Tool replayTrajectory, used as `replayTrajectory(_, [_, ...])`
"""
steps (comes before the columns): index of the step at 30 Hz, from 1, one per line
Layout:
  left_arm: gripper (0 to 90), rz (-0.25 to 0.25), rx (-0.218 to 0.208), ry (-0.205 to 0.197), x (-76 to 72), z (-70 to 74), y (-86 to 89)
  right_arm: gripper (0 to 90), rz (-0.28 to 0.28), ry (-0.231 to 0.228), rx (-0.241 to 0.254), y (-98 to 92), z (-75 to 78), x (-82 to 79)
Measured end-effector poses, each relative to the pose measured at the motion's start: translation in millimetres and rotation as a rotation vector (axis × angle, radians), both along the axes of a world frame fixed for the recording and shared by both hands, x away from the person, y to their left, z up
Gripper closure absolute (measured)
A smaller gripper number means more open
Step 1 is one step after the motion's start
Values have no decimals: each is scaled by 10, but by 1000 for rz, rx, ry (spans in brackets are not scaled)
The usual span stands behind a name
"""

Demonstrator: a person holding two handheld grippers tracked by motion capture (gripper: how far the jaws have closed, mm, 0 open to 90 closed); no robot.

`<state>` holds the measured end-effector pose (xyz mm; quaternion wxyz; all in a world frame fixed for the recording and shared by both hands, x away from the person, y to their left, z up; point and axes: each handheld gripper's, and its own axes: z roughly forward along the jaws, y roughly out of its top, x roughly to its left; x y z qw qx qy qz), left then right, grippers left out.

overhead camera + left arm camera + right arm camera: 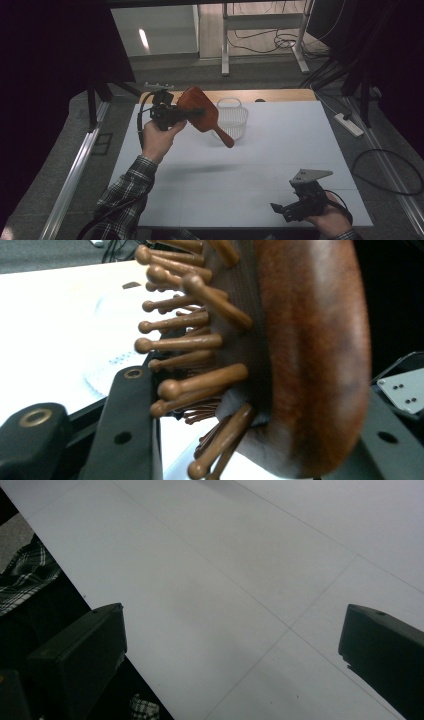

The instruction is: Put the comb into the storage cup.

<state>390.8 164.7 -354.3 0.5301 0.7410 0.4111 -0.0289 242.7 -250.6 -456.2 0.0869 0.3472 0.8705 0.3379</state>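
Observation:
A reddish-brown wooden paddle hairbrush (207, 122) hangs in the air above the far left of the white table (280, 145). Its handle points down and right toward a white mesh basket (235, 120). My left gripper (195, 113) is shut on the brush head. In the left gripper view the smooth brush back (310, 355) and its round-tipped wooden pins (190, 345) sit between the jaws of the left gripper (260, 420). My right gripper (282, 209) stays low by the table's front right edge. In the right gripper view the right gripper (235, 645) is open over bare table.
The basket stands at the back middle of the table, just behind the brush handle. A plaid sleeve (125, 195) comes in from the bottom left. An aluminium rail (75, 170) runs along the floor at the left, and a power strip (350, 125) lies on the floor at the right.

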Motion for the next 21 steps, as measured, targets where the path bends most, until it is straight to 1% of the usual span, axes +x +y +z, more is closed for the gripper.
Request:
replayTrajectory(2, [550,5,0,-1,19,14,2,0,-10,-1,5,-31,5,-16])
replayTrajectory(8, [549,19,-2,2,103,42,0,0,-17,-10,-12,-117,7,-43])
replayTrajectory(11, [549,28,-4,4,138,48,2,0,-30,-12,-21,-154,6,-57])
replayTrajectory(16, [550,43,-3,8,210,57,6,0,-51,-14,-9,-212,22,-75])
replayTrajectory(18, [549,53,-11,15,260,61,10,0,-58,-9,-8,-242,36,-92])
replayTrajectory(21, [550,60,-12,16,292,65,7,0,-68,-5,-8,-261,45,-101])
